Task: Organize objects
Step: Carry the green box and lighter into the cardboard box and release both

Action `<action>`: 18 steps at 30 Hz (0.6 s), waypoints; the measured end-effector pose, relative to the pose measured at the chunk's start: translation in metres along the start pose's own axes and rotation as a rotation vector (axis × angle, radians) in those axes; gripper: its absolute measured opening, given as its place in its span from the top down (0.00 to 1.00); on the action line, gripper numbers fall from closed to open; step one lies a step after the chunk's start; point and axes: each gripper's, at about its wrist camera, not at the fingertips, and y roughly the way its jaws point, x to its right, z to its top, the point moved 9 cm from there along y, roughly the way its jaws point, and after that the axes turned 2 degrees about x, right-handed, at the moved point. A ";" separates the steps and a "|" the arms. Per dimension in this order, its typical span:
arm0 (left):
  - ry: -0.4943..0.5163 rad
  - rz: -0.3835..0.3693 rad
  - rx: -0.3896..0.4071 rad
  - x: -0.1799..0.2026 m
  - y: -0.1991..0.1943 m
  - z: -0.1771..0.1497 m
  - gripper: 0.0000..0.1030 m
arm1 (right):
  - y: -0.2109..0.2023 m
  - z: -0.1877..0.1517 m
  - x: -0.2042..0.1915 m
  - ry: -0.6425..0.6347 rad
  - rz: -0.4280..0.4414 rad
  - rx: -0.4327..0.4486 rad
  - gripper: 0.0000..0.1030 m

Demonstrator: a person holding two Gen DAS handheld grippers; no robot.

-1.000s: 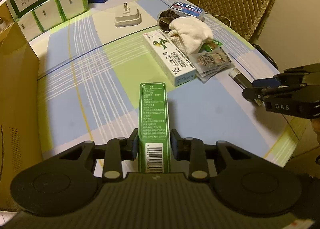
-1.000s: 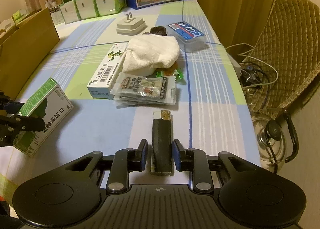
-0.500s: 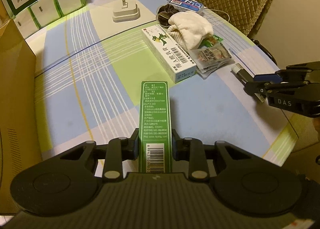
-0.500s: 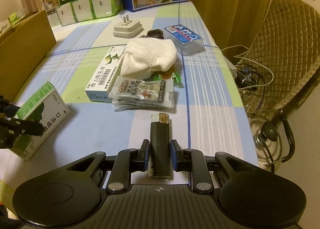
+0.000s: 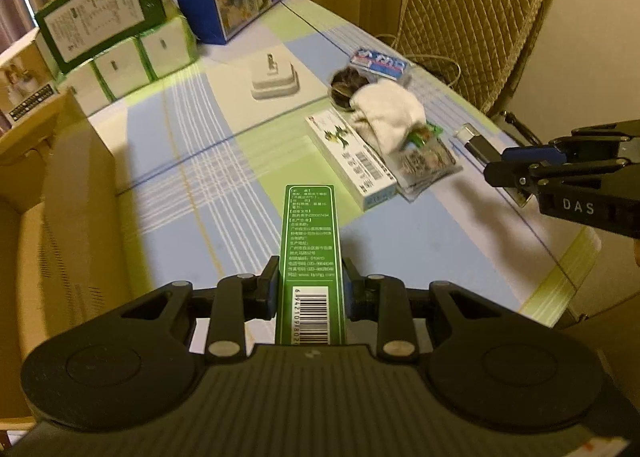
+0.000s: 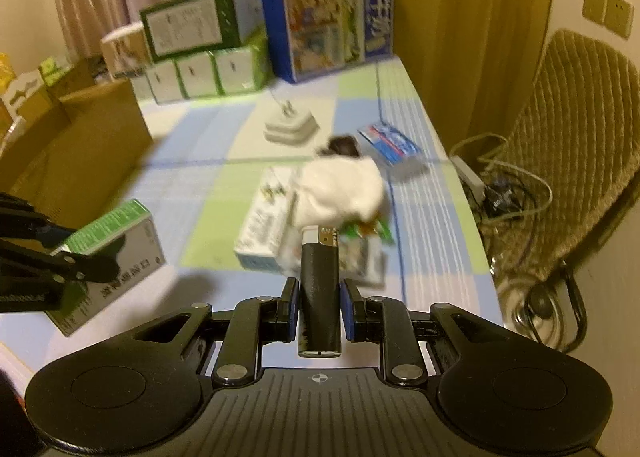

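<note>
My left gripper [image 5: 310, 289] is shut on a green and white medicine box [image 5: 312, 253], held above the checked tablecloth [image 5: 208, 177]. That box [image 6: 116, 245] and the left gripper [image 6: 92, 269] also show at the left of the right wrist view. My right gripper [image 6: 319, 303] is shut on a black lighter [image 6: 320, 289] with a metal top, lifted off the table. In the left wrist view the right gripper [image 5: 508, 165] hangs at the right with the lighter [image 5: 476, 141] sticking out of it.
On the table lie a long white box [image 5: 352, 157], a white cloth [image 5: 384, 117], snack packets [image 5: 428, 161], a blue tin [image 5: 380, 63] and a white plug adapter [image 5: 274, 79]. Cartons [image 5: 100, 33] stand at the back. An open cardboard box [image 5: 52, 209] sits left, a chair [image 5: 468, 17] right.
Both grippers have risen with their loads, and the views have tilted up toward the back of the table. The lighter has left the tablecloth.
</note>
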 end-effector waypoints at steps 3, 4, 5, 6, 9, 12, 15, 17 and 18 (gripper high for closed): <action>-0.017 0.008 0.022 -0.014 -0.020 0.006 0.76 | -0.008 0.014 -0.021 -0.017 0.035 0.016 0.82; -0.019 0.019 0.031 -0.019 -0.027 0.008 0.76 | -0.010 0.019 -0.028 -0.021 0.048 0.020 0.82; -0.024 0.029 0.042 -0.026 -0.035 0.011 0.76 | -0.012 0.026 -0.038 -0.029 0.065 0.027 0.82; -0.033 0.035 0.052 -0.033 -0.042 0.013 0.76 | -0.014 0.033 -0.049 -0.039 0.082 0.034 0.82; -0.074 0.064 0.084 -0.064 -0.067 0.020 0.76 | -0.019 0.057 -0.085 -0.064 0.141 0.059 0.82; -0.115 0.130 0.107 -0.105 -0.093 0.022 0.76 | -0.022 0.081 -0.125 -0.086 0.208 0.083 0.82; -0.141 0.195 0.119 -0.147 -0.115 0.018 0.76 | -0.022 0.105 -0.170 -0.090 0.286 0.096 0.82; -0.162 0.241 0.118 -0.176 -0.127 0.012 0.76 | -0.020 0.115 -0.198 -0.095 0.327 0.093 0.82; -0.176 0.258 0.114 -0.189 -0.131 0.007 0.76 | -0.016 0.120 -0.212 -0.095 0.348 0.087 0.82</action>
